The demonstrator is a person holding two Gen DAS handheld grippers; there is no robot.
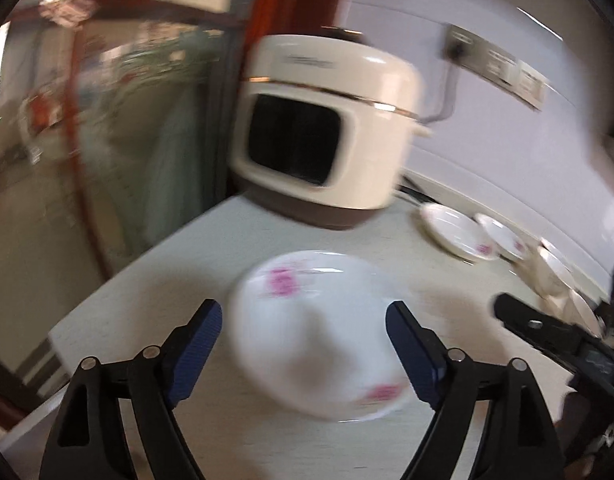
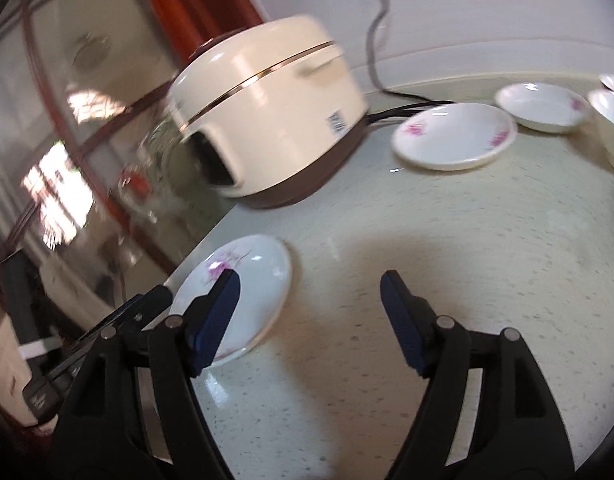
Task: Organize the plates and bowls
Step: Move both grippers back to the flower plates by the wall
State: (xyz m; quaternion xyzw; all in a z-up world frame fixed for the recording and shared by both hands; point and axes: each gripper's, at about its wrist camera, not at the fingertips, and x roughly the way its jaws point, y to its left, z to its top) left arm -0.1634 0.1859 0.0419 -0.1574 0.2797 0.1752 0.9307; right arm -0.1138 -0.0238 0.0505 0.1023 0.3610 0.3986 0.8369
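Note:
A white plate with pink flowers lies flat on the pale counter, close to its left edge. My left gripper hangs open over it, one blue pad on each side of the plate, neither pressing on it. In the right wrist view the same plate sits partly behind the left finger of my right gripper, which is open with only bare counter between its pads. A finger of the right gripper shows at the right of the left wrist view. All is motion-blurred.
A cream rice cooker with a brown base stands at the back left, its cord trailing behind. Two more flowered plates and a white bowl line the back right. Beyond the counter edge is a drop.

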